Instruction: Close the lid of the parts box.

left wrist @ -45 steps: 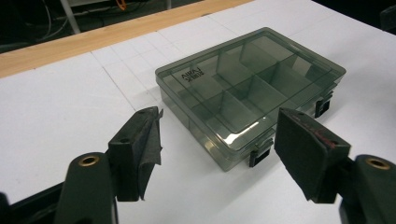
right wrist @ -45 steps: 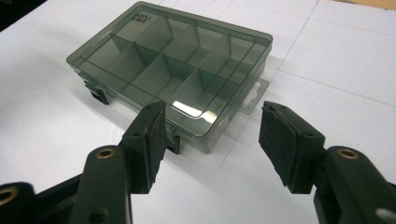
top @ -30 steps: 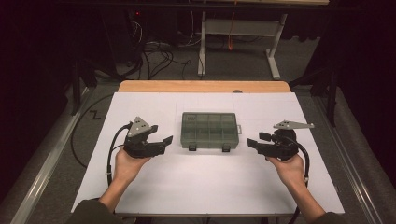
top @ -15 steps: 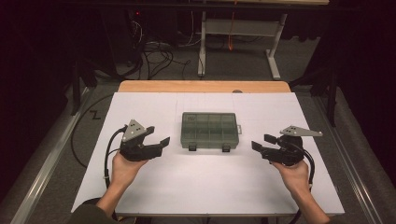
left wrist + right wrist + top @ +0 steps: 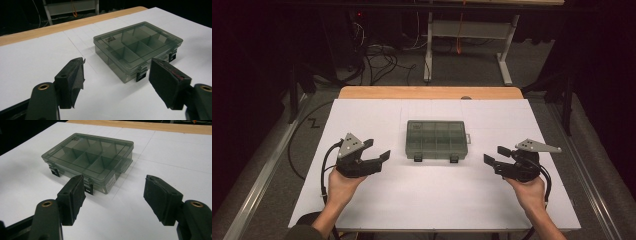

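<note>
Flanking the organiser box (image 5: 436,140), both grippers level, agape.

My bench in a dim lab or test room

I work at a wooden table (image 5: 430,92) covered with white paper (image 5: 432,190), while behind it loose cables (image 5: 379,55) sprawl over grey carpet (image 5: 472,75) beside a metal-legged stand (image 5: 467,30); the rest is dark, lit only over the tabletop.

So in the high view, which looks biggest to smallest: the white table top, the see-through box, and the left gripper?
1. White table top, by far.
2. See-through box.
3. Left gripper, open, a bit smaller than the box.
</note>
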{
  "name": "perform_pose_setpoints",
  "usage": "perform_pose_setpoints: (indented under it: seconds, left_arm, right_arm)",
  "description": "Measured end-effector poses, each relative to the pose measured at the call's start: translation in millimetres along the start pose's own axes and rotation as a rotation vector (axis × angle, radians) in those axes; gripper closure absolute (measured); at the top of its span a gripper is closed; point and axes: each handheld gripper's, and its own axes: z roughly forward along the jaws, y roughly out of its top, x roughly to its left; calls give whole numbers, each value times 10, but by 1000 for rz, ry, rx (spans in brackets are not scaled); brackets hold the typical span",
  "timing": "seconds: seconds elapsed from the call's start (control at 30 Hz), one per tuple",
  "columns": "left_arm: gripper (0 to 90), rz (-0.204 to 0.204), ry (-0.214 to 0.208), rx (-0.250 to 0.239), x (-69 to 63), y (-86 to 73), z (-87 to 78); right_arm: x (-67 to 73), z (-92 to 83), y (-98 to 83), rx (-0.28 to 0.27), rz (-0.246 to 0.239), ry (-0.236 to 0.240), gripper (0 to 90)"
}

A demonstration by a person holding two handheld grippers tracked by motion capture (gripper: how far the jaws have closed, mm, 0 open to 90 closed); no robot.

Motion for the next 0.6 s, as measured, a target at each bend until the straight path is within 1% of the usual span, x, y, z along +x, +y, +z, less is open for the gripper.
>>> perform_pose_setpoints:
  seconds: [0.1, 0.3, 0.4, 0.6]
  left_arm:
    - [287, 2, 3, -4, 0, -22, -12]
    - [283, -14, 2, -10, 7, -70, -21]
    - [283, -7, 2, -9, -2, -89, -27]
    - [276, -11, 11, -15, 12, -124, -36]
  right_arm:
    - [-3, -9, -29, -7, -2, 1, 347]
    - [-20, -33, -85, -17, 5, -2, 345]
    - [-32, -42, -106, -19, 4, -3, 344]
    - [-57, -38, -159, -20, 9, -3, 333]
